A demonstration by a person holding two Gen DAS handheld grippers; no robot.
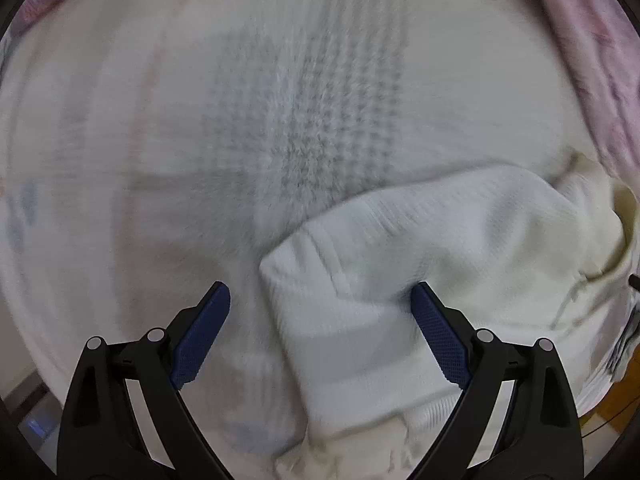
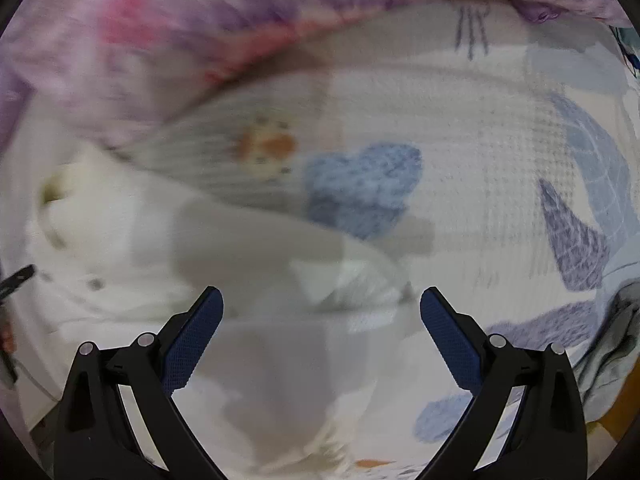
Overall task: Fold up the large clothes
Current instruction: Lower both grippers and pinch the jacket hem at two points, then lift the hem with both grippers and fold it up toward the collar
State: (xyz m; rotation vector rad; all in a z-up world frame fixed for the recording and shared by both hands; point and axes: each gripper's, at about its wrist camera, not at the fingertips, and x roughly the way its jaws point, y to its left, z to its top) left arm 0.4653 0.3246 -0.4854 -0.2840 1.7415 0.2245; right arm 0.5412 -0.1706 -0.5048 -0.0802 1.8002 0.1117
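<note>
Bedding (printed, blurred) carries a white knit garment, probably soft and floppy; grip its ribbed cuff. Both tongs gape empty.

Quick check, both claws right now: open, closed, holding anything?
Left claw: open, holding nothing; the white knit garment lies between its fingers.
Right claw: open, holding nothing, above the white garment on the patterned sheet.

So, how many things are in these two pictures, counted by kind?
Grippers: 2, the left gripper and the right gripper, both open
White knit garments: 1, the white knit garment
Printed bed sheets: 1, the sheet with blue shapes
Pink and purple floral covers: 1, the floral cover
Total: 5
</note>
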